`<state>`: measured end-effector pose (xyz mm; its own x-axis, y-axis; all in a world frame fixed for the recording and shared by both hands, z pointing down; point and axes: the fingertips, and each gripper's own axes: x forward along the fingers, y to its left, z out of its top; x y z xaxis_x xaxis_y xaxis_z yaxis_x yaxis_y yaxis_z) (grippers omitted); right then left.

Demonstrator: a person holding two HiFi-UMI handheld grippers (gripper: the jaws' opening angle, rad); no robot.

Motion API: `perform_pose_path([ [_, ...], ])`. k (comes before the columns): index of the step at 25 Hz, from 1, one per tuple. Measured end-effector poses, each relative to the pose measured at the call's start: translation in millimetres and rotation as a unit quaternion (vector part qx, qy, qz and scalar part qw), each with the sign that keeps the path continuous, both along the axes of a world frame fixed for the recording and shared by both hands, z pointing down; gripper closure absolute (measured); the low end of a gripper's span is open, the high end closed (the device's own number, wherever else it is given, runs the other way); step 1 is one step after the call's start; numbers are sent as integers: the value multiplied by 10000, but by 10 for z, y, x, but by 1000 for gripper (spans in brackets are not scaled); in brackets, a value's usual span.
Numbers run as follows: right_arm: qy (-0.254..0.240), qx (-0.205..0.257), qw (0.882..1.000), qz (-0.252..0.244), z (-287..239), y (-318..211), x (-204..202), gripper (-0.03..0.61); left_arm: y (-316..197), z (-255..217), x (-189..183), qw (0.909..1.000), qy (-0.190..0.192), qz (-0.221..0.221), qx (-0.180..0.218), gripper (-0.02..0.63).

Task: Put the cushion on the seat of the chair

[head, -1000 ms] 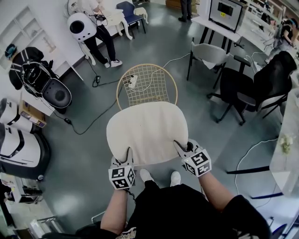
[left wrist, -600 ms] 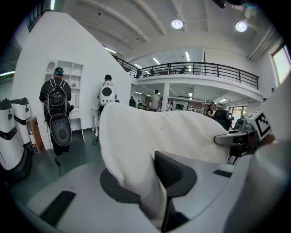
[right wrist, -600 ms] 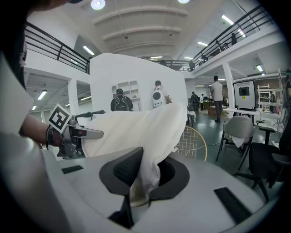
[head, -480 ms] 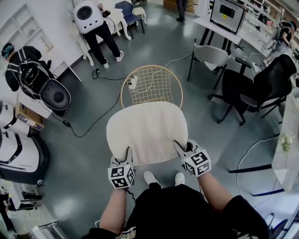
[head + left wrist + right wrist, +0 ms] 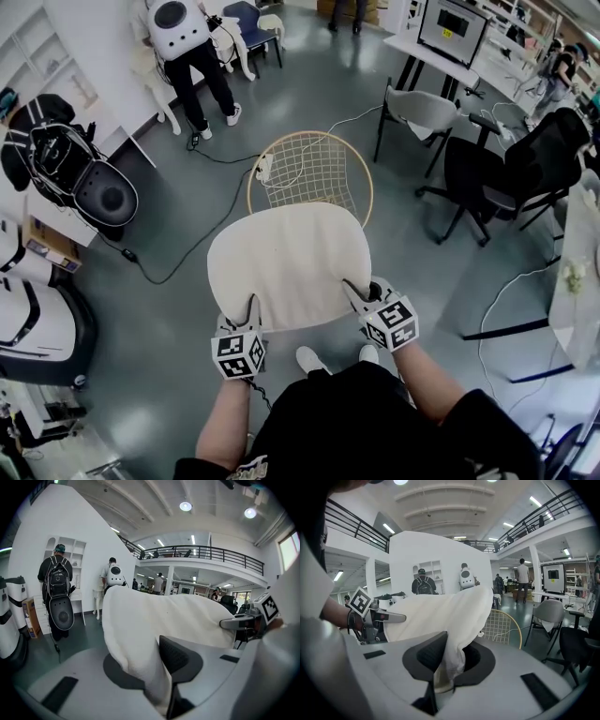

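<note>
Abreast, left gripper (image 5: 251,307) and right gripper (image 5: 356,291) pinch cushion (image 5: 286,258).

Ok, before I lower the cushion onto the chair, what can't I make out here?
- Head view: the cushion covers the near rim of the chair, and the chair's legs don't show.
- Left gripper view: the chair is entirely behind the cushion.
- Right gripper view: only a slice of the chair's wire mesh shows beside the cushion.
- No view shows the height gap between cushion and chair.
</note>
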<state>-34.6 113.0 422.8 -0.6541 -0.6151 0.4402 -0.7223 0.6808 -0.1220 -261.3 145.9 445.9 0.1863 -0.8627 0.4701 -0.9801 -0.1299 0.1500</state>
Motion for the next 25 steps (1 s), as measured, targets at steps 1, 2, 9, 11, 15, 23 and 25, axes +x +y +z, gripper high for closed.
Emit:
perform_pose_path([
  [1,0,12,10000,8,-5,-12,-61,520,-14,-4,-63,10000,-7,16,16,506],
  [2,-5,22,10000,12,-12,-23,-121,520,-26,-10,-126,10000,-19,24,31,506],
  [9,-27,93,10000,1,-27,-97,-240,520,-98,-32,-249,9999,-51,39,103,505],
  [11,-46,94,9999,7,-26,-161,-244,520,-157,-50,-254,9999,-64,63,124,505],
  [15,-78,92,9999,-12,-38,-292,-222,520,-280,-83,-230,9998,-106,43,138,505],
  [23,-142,75,9998,-121,-10,-717,4,520,-649,-94,-4,9997,-179,-47,141,505],
  [25,-148,42,9998,-162,14,-860,59,520,-783,-80,52,9997,-194,-77,108,505],
])
